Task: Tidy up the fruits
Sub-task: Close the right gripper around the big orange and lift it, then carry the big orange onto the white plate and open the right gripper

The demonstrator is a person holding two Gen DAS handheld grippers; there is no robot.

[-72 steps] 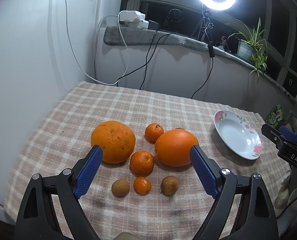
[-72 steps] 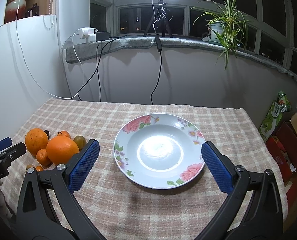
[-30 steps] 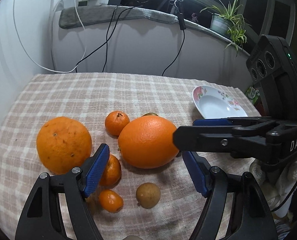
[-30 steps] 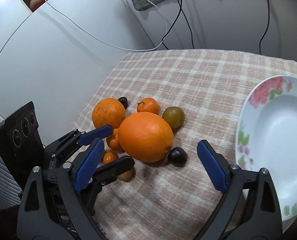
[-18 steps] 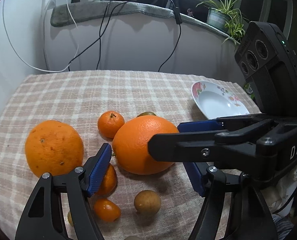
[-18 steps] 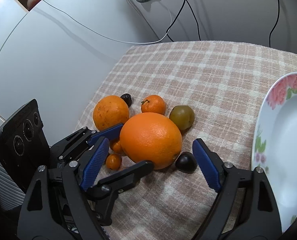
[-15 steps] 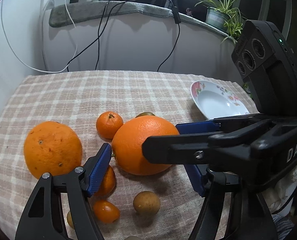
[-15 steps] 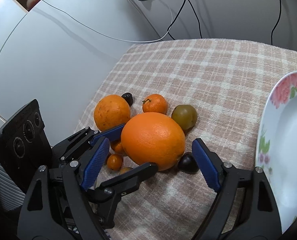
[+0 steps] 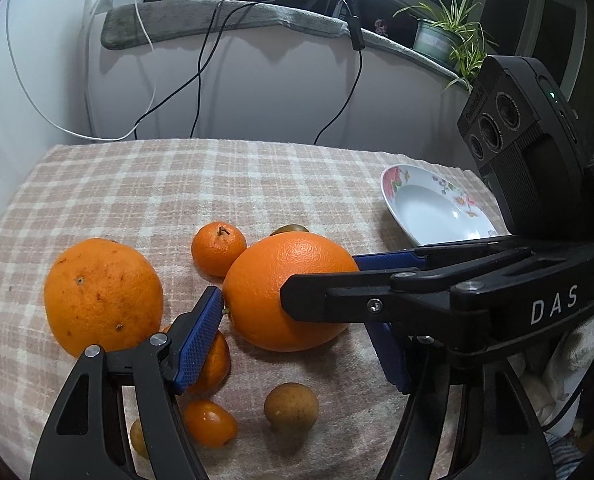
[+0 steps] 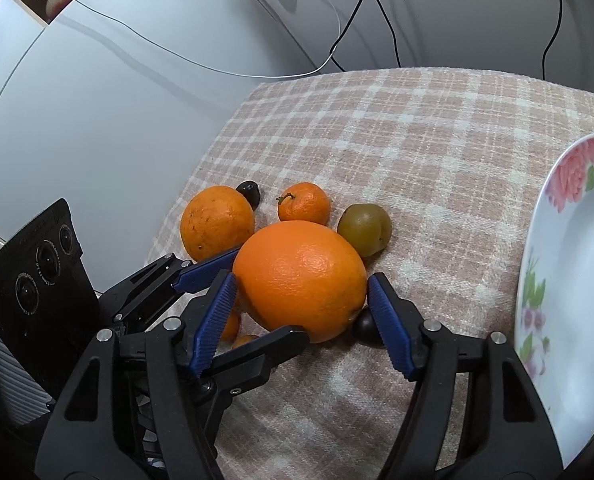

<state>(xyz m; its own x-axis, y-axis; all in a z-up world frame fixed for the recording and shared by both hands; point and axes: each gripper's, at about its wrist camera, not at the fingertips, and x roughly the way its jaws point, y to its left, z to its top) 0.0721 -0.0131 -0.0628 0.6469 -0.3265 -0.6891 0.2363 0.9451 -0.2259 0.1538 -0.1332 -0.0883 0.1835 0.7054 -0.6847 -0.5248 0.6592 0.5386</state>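
We see a white wall [image 9: 257, 92] filling the upper half of the left wrist view, with a grey-padded window ledge [image 9: 225, 16], dangling cables and a spider plant [image 9: 453, 28] at upper right. Below it a pink-and-cream checked tablecloth [image 9: 137, 184] covers the table. The floral plate [image 10: 577, 280] is cut off at the right edge of the right wrist view.

At centre the right gripper [image 10: 301, 300] has both blue pads pressed against the large smooth orange [image 10: 301, 276], which rests on the cloth. The left gripper [image 9: 297, 344] stands spread, its left pad just beside that orange, its right pad half hidden behind the right gripper.

A rough-skinned orange [image 9: 103, 296] sits lower left; a mandarin [image 9: 218, 248], a greenish plum [image 10: 364, 229], a kumquat [image 9: 210, 423] and a brown longan [image 9: 291, 406] lie around. A dark fruit [image 10: 364, 326] by the right pad is too hidden to name.
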